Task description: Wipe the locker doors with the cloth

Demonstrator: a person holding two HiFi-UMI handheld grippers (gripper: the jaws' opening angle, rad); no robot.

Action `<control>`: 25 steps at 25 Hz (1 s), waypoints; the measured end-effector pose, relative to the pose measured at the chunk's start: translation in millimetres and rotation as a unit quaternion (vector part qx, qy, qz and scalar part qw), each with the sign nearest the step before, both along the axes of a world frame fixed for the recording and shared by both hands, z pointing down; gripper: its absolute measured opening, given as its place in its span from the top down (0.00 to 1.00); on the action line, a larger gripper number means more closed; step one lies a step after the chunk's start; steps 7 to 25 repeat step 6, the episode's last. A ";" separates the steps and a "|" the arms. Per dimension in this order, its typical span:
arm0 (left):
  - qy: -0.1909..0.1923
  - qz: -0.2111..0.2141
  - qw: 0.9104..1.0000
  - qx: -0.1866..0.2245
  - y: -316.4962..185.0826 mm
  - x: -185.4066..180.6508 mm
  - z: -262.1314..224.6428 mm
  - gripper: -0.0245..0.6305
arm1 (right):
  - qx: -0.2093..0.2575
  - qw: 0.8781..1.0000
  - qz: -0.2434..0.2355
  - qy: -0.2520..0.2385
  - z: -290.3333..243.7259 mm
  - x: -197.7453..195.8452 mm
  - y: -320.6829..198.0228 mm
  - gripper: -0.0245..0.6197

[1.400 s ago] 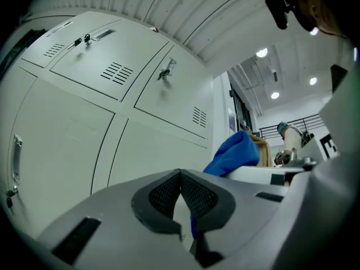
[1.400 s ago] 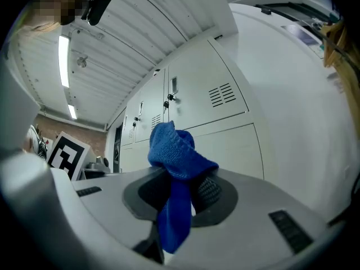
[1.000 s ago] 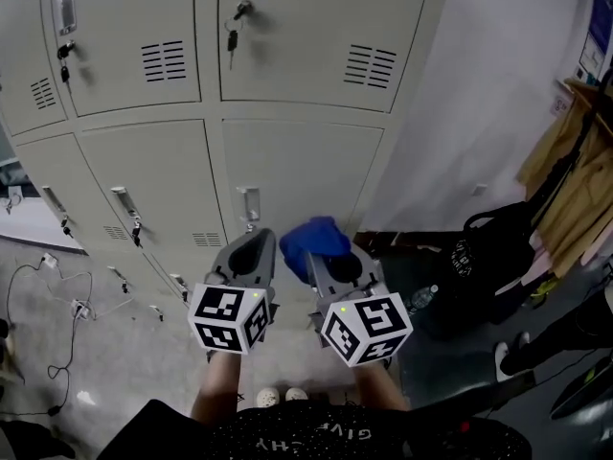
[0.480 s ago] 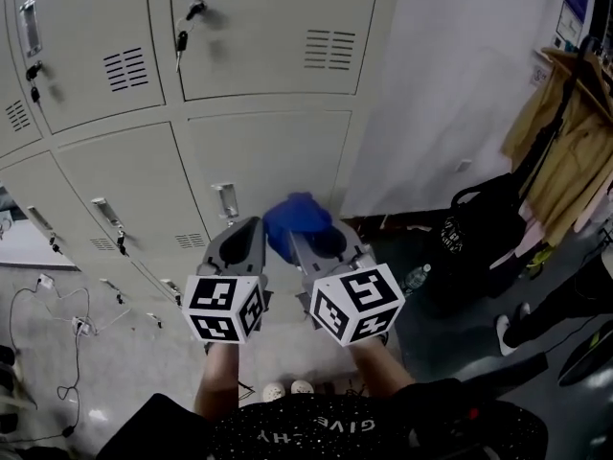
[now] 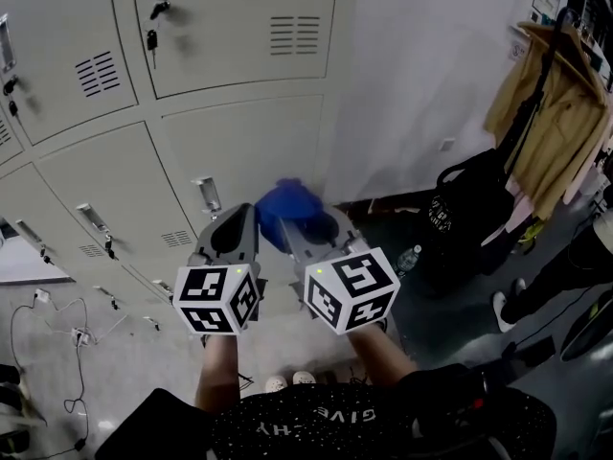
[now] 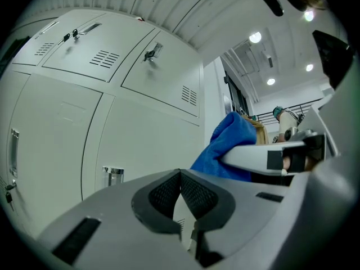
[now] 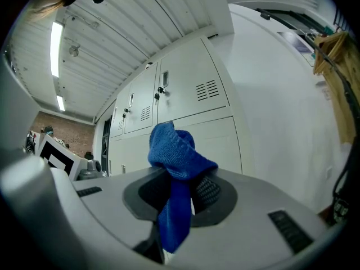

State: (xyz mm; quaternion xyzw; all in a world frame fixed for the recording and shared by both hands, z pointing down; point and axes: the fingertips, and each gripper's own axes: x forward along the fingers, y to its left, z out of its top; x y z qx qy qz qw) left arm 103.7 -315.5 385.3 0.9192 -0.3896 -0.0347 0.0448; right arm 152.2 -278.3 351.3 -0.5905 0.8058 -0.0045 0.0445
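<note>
A bunched blue cloth (image 5: 287, 205) (image 7: 175, 167) (image 6: 228, 145) is clamped in my right gripper (image 5: 305, 226) (image 7: 181, 191), whose jaws are shut on it. The cloth hangs in front of the lower right locker door (image 5: 251, 151) (image 7: 211, 136), a short way off it. My left gripper (image 5: 238, 233) (image 6: 180, 193) is held beside the right one, jaws shut with nothing between them. It points at the lower locker door (image 6: 146, 145) near a metal latch (image 5: 207, 195) (image 6: 113, 175). The beige lockers (image 5: 230, 27) stand in two rows with vents and keys.
A white wall (image 5: 431, 75) adjoins the lockers on the right. A tan coat (image 5: 551, 113) hangs at far right above a black bag (image 5: 469, 228). A water bottle (image 5: 406, 257) and cables (image 5: 57, 333) lie on the floor. My shoes (image 5: 287, 381) show below.
The head view has swung right, so the lockers have slid left and the coat and bag show more. Both grippers stay side by side; the cloth remains clamped.
</note>
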 end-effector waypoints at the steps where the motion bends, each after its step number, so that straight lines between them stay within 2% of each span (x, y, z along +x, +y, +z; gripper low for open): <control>1: 0.000 -0.001 1.000 0.000 -0.1 -0.4 0.5 0.95 | 0.000 1.000 0.001 0.001 -0.1 0.4 0.5 0.84; 25: 0.002 -0.006 1.000 -0.008 1.8 -3.9 4.6 0.95 | -0.003 1.000 0.003 0.004 2.2 -0.6 4.4 0.84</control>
